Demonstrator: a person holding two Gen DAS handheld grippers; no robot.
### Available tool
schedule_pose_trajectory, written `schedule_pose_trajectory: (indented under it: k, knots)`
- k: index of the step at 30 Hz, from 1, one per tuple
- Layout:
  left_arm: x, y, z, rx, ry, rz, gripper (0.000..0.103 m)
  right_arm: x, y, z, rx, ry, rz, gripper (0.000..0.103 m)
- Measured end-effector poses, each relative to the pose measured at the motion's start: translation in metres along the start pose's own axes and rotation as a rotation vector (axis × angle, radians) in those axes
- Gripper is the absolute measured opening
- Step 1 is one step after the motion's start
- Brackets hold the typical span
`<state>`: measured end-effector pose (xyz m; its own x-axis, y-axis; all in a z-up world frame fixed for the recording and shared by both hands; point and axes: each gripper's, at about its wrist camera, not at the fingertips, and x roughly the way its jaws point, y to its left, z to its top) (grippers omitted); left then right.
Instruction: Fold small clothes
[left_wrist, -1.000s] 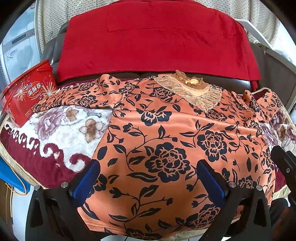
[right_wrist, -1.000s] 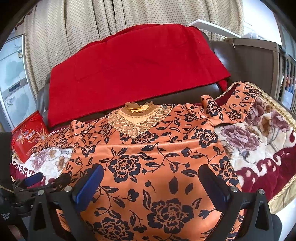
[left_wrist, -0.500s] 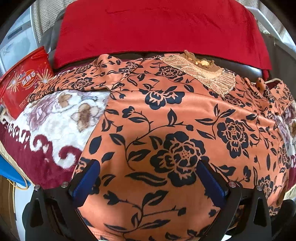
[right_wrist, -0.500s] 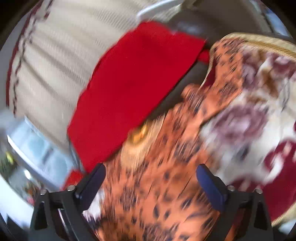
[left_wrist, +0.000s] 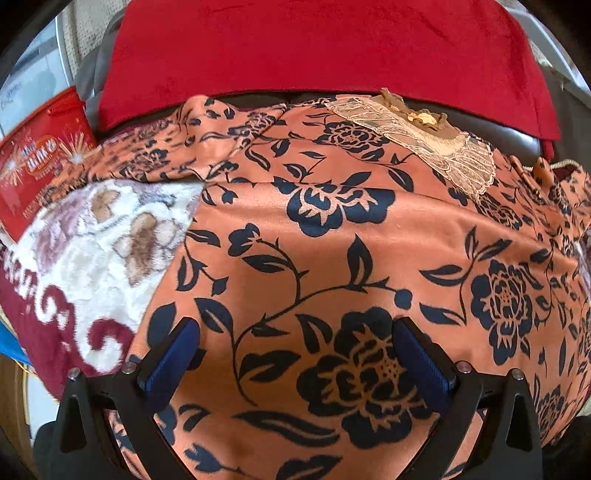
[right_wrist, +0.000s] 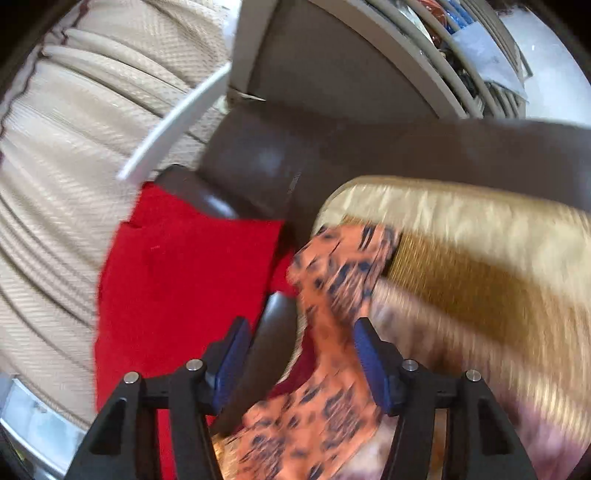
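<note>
An orange top with dark blue flowers lies spread flat on a floral blanket, with a lace collar at the far side. My left gripper is open low over the top's lower part, and the fabric shows between its blue pads. In the blurred right wrist view, the top's right sleeve runs between the fingers of my right gripper. The right jaws stand partly apart and do not pinch the cloth.
A red cloth drapes the brown leather sofa back. A red snack box stands at the left. The blanket's gold-trimmed edge lies to the right, with beige curtains and shelving behind.
My left gripper moved forward and lower over the top. My right gripper swung fast to the right sleeve and its jaws narrowed around it.
</note>
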<state>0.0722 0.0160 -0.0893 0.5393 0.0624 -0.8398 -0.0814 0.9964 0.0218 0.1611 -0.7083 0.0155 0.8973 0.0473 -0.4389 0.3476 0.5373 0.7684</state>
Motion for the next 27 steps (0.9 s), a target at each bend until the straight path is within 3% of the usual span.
schedule_pose_trajectory:
  k: [7, 9, 11, 12, 13, 17, 22, 27]
  knots:
    - [0.009, 0.014, -0.008, -0.036, -0.022, -0.126, 0.103, 0.055, -0.024, 0.034, 0.017, 0.061, -0.162, 0.062]
    - [0.009, 0.012, -0.009, -0.03, -0.028, -0.132, 0.103, 0.063, -0.028, 0.036, 0.017, 0.068, -0.151, 0.062]
    - [0.011, 0.013, -0.009, -0.037, -0.024, -0.147, 0.103, 0.07, -0.024, 0.04, -0.015, 0.073, -0.174, 0.043]
    - [0.012, 0.015, -0.009, -0.043, -0.02, -0.158, 0.103, 0.075, -0.019, 0.042, -0.05, 0.074, -0.21, 0.021]
    - [0.013, 0.017, -0.008, -0.044, -0.017, -0.171, 0.103, 0.074, -0.012, 0.043, -0.093, 0.059, -0.251, 0.009]
    - [0.014, 0.019, -0.009, -0.035, -0.023, -0.198, 0.103, 0.053, 0.044, 0.035, -0.304, -0.021, -0.311, 0.006]
    - [0.013, 0.023, -0.008, -0.038, -0.026, -0.237, 0.103, 0.017, 0.146, 0.003, -0.495, -0.069, -0.186, 0.006]
    - [0.008, 0.032, -0.011, -0.029, -0.031, -0.273, 0.103, -0.006, 0.253, -0.069, -0.612, -0.05, -0.004, 0.006]
